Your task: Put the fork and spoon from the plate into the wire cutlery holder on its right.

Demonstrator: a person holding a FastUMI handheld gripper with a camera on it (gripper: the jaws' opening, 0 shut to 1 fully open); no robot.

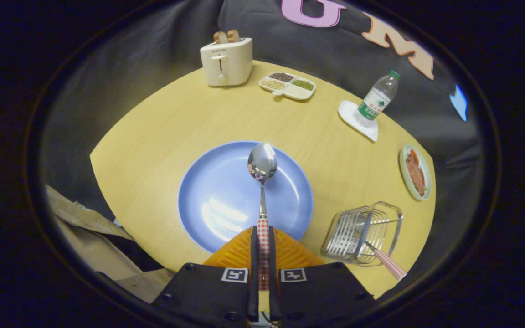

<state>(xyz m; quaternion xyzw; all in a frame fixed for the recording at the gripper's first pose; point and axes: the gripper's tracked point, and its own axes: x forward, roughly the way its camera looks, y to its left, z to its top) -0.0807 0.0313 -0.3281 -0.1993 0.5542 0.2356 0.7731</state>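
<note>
My gripper (263,237) is shut on the red-and-white checked handle of a metal spoon (262,165). The spoon points straight ahead from the fingers, its bowl hanging over the blue plate (217,200). To the right of the plate stands the wire cutlery holder (360,232). A utensil with the same checked handle (390,264) sits in the holder, its handle sticking out toward the table's near edge; its head is hidden among the wires, so I cannot tell whether it is the fork.
On the round wooden table (162,132) beyond the plate stand a cream toaster (226,61) with bread, a divided snack tray (287,85), a water bottle (378,98) on a white coaster, and a small dish of food (415,172) at the right edge.
</note>
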